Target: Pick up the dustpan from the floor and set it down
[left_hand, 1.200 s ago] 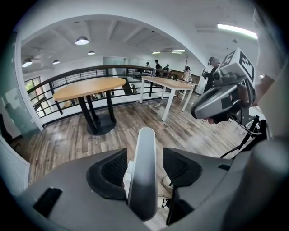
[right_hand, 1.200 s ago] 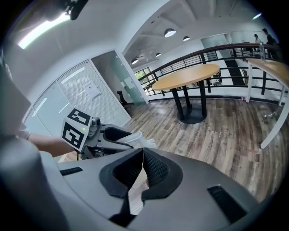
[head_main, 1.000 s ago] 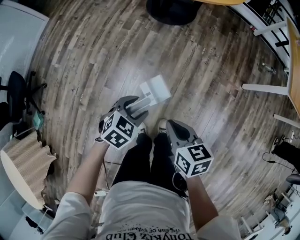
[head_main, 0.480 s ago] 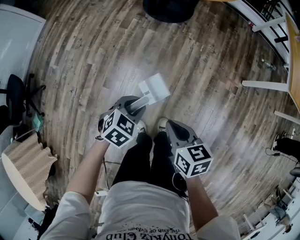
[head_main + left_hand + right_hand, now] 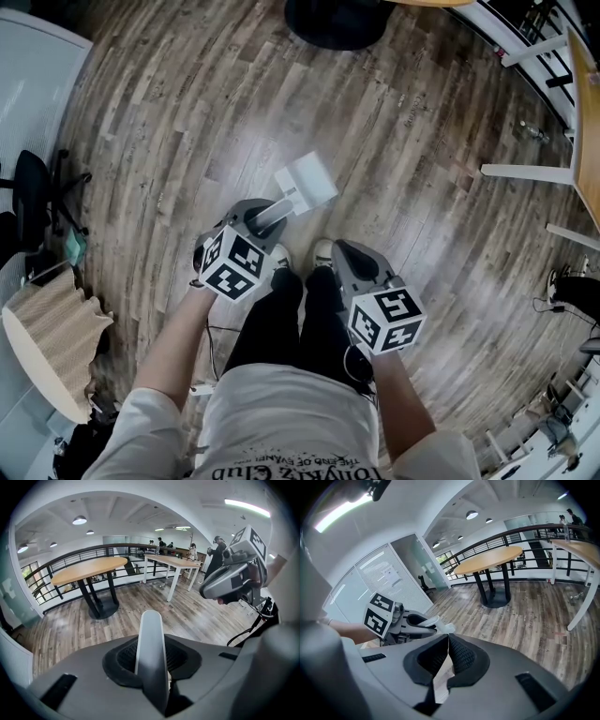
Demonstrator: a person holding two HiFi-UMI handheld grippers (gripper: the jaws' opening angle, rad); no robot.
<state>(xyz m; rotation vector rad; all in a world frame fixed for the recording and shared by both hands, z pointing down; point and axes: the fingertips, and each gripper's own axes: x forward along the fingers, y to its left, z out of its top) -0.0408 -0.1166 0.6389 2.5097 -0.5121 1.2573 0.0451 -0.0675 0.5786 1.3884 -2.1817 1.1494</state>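
Observation:
The white dustpan (image 5: pixel 307 178) lies on the wood floor just ahead of the person's feet, its handle (image 5: pixel 273 214) pointing back at me. My left gripper (image 5: pixel 263 219) points steeply down with that handle (image 5: pixel 151 644) between its jaws. The jaws are closing and the pads press on both sides of the handle. My right gripper (image 5: pixel 349 255) hangs beside it to the right, shut on nothing, its pads meeting at the tip (image 5: pixel 447 638). The right gripper view shows the left gripper (image 5: pixel 410 623) with the white handle (image 5: pixel 437 620) sticking out of it.
A round table's black base (image 5: pixel 339 19) stands on the floor ahead. White table legs (image 5: pixel 525 172) are at the right, an office chair (image 5: pixel 33 187) and a beige round table (image 5: pixel 47 333) at the left. Several people stand far off by the railing (image 5: pixel 192 550).
The left gripper's jaws have narrowed onto the dustpan handle. Both hands and the dustpan have stayed roughly where they were.

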